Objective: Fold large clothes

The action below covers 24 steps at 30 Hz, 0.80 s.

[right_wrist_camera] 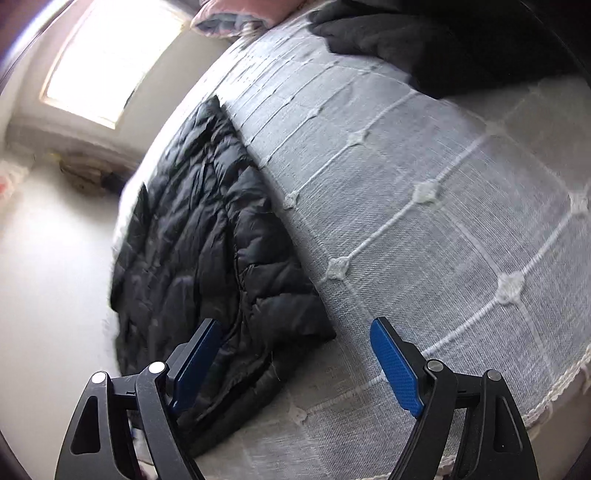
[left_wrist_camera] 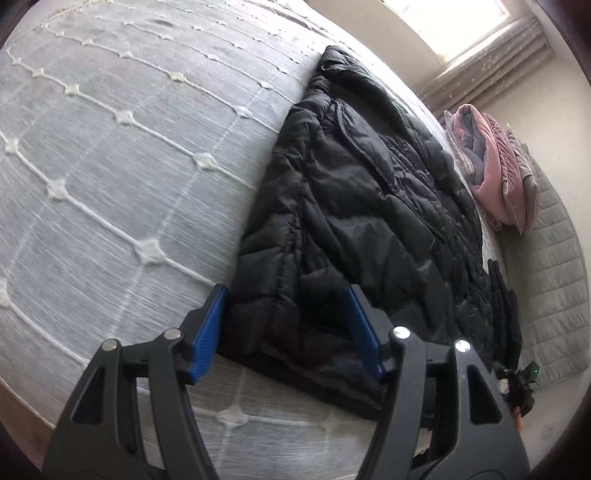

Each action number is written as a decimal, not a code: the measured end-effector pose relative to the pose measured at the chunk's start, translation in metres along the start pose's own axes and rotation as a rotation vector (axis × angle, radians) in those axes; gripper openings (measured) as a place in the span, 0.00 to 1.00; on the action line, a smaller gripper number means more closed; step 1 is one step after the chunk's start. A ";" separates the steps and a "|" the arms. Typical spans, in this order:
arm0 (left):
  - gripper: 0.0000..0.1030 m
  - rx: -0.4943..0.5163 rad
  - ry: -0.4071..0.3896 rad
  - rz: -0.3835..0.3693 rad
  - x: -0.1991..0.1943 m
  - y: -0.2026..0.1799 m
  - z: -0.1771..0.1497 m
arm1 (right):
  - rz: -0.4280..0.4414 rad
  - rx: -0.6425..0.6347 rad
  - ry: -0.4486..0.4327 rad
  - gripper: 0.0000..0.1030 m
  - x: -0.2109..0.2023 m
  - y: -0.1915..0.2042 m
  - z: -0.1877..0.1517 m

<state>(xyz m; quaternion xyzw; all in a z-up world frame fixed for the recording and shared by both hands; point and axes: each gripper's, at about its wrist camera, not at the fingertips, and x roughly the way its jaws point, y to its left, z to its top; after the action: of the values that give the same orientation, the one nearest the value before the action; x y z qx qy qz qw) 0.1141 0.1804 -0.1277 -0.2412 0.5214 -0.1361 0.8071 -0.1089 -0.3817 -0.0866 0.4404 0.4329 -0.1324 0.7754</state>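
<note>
As both grippers gape, black jacket (left_wrist_camera: 362, 206) hugs bedspread (left_wrist_camera: 110, 166) edge.

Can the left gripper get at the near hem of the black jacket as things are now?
Probably yes. The left gripper is open, its fingers either side of the jacket hem, with nothing between them on the bed.

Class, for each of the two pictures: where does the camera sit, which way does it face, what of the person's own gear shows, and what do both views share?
Left wrist: sits on the left gripper, looking along its open blue-padded fingers over the black puffer jacket towards the pink bedding and window.
Right wrist: sits on the right gripper, open, looking along the jacket's edge across the bedspread towards the window.
Shared: jacket, white quilted bedspread, window.
</note>
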 end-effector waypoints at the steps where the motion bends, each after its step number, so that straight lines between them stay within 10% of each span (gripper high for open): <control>1: 0.63 0.009 -0.002 0.011 0.000 -0.002 -0.001 | -0.021 -0.033 0.014 0.75 0.004 0.006 -0.002; 5: 0.63 -0.039 -0.009 0.000 -0.007 0.007 0.000 | -0.019 -0.067 0.055 0.11 0.017 0.015 -0.002; 6: 0.63 -0.056 -0.012 -0.004 -0.009 0.011 -0.001 | 0.012 -0.045 0.051 0.08 0.016 0.011 -0.002; 24: 0.71 0.009 0.050 -0.064 0.006 -0.003 -0.006 | 0.080 0.084 -0.020 0.20 0.007 -0.011 -0.004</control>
<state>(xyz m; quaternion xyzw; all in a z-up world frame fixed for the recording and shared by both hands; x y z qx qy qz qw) 0.1116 0.1740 -0.1326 -0.2505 0.5328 -0.1704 0.7901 -0.1137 -0.3838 -0.0992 0.4884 0.4012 -0.1236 0.7650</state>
